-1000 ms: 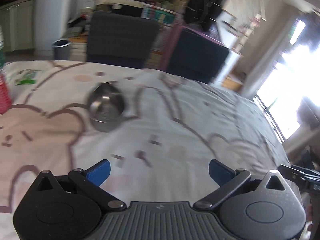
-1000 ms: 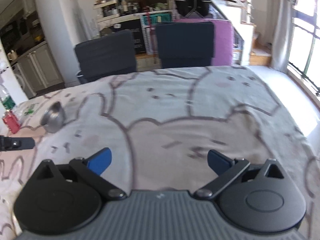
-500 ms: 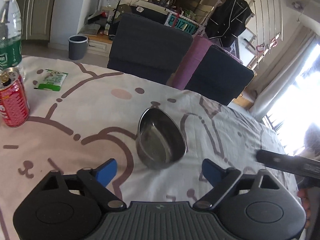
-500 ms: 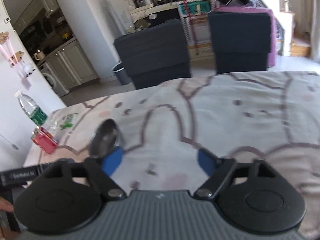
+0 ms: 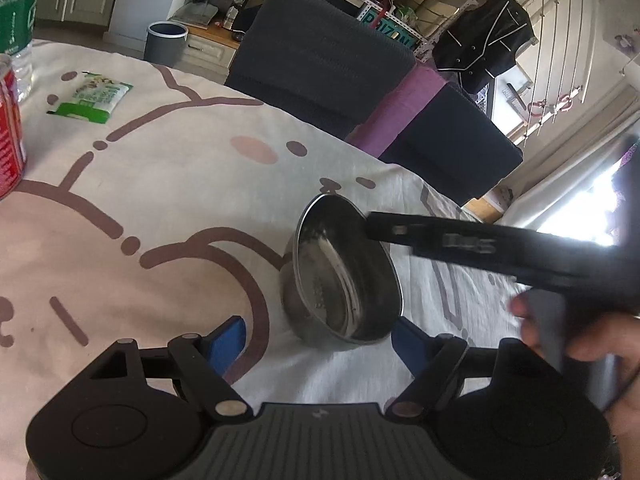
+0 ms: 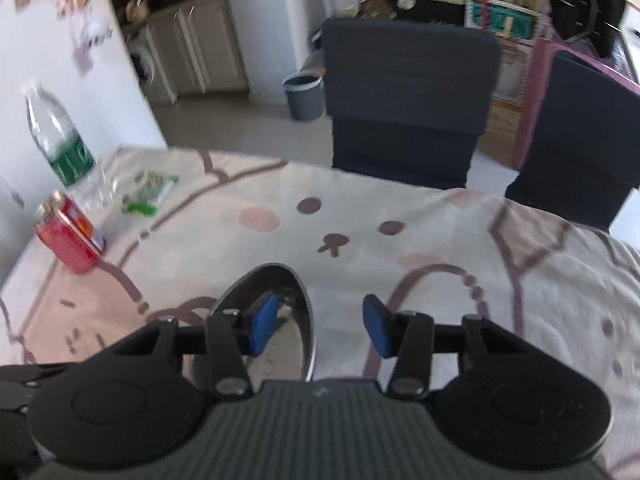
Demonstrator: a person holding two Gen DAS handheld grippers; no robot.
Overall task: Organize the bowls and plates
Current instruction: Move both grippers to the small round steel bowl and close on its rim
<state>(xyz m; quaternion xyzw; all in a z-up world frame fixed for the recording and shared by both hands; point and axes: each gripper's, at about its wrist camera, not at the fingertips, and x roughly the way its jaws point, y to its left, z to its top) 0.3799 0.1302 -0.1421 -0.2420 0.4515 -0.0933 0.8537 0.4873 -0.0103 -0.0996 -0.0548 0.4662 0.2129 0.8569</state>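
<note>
A small steel bowl (image 5: 344,276) sits on the cartoon tablecloth (image 5: 160,184). My left gripper (image 5: 320,340) is open, its blue pads on either side of the bowl's near edge. My right gripper (image 6: 320,324) is open; its left pad hangs over the inside of the bowl (image 6: 280,316) and its right pad is outside the rim, so the jaws straddle the rim without closing. The right gripper's black finger (image 5: 460,240) reaches over the bowl's far rim in the left wrist view.
A red can (image 6: 68,236), a water bottle (image 6: 60,144) and a green packet (image 6: 150,192) stand at the table's left. Two dark chairs (image 6: 408,104) stand at the far edge. A grey bin (image 6: 304,94) is on the floor behind.
Both grippers moved in on the bowl. The left one came close to its near side. The right one swung left and its jaws narrowed around the rim.
</note>
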